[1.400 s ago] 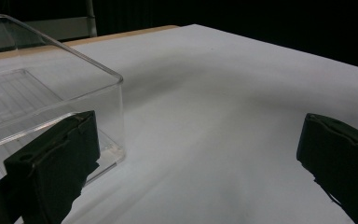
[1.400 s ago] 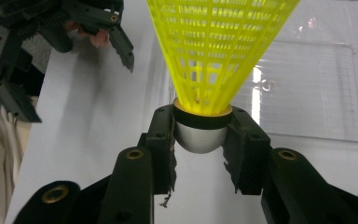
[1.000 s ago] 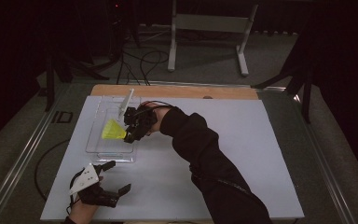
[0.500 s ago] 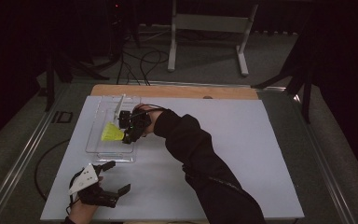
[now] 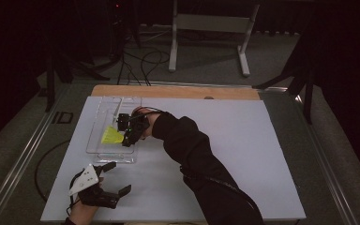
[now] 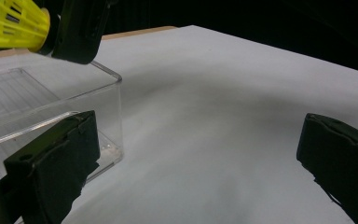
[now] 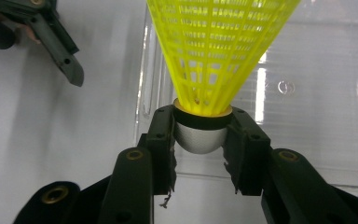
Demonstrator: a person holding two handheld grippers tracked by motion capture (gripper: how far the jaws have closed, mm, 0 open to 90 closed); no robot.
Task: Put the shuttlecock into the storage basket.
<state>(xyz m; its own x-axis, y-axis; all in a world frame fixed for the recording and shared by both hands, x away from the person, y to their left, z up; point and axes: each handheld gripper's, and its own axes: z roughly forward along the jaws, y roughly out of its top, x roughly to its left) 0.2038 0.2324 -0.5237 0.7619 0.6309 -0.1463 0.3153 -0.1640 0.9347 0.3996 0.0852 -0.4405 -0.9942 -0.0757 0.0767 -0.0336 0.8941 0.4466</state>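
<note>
High view: the right gripper (image 5: pixel 130 134) is now sitting lower over the clear plastic tray (image 5: pixel 104 107) than a second ago, having drifted a little toward the tray's near end while the sleeve reaches across the white board (image 5: pixel 225 140). Right gripper view: its jaws are clamping the silver cork base of the yellow plastic shuttlecock (image 7: pixel 214 60), skirt pointing away from the gripper and out over the tray's ribbed floor. The shuttlecock is hanging above the tray, and I cannot tell whether it is touching the bottom. Judgement: the descent is reading as a placing move, with release yet to come and little height left to lose. The left gripper (image 5: pixel 104 183) is resting at the near left edge of the board, unmoved; in the left gripper view its jaws are standing wide apart with nothing between them, just beside the tray's corner
</note>
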